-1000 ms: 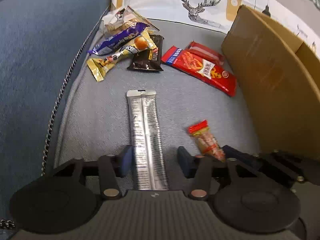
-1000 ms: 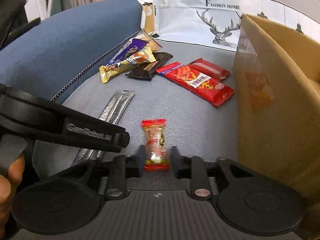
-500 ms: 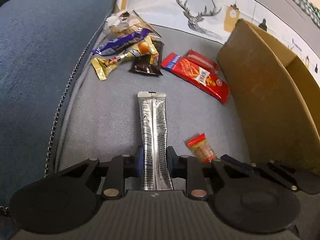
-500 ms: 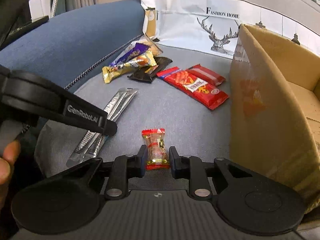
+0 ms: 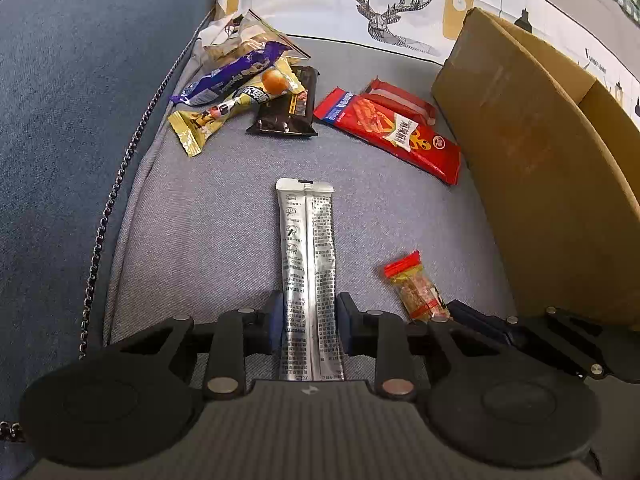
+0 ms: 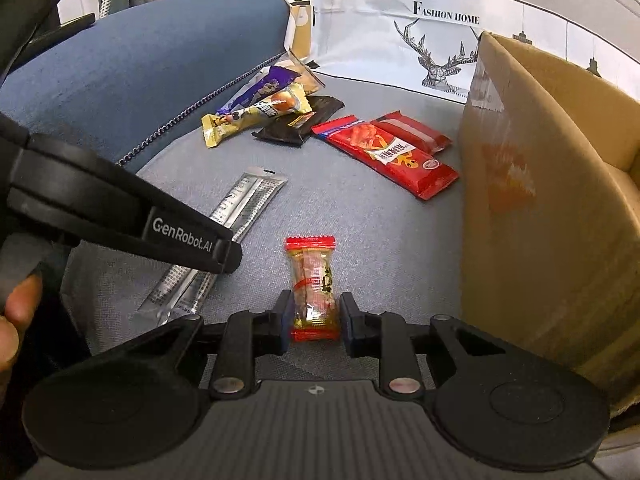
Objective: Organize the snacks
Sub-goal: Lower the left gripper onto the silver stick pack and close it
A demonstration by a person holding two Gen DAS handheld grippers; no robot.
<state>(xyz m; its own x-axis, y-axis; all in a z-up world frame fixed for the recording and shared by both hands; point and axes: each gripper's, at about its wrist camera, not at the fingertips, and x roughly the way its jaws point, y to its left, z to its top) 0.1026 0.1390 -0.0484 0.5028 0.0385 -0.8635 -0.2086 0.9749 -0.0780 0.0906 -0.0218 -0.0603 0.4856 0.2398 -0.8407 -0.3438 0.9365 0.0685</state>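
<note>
my left gripper point(image 5: 308, 320) has just been closing and now clamps the near end of the silver stick point(image 5: 307, 264), which lies on the grey cushion point(image 5: 200, 232). my right gripper point(image 6: 313, 320) pinches the small red candy point(image 6: 313, 284) on the cushion just beside the box point(image 6: 540, 220).

Open cushion point(image 5: 208, 240) ahead, cardboard box point(image 5: 532, 152) — blocking right
</note>
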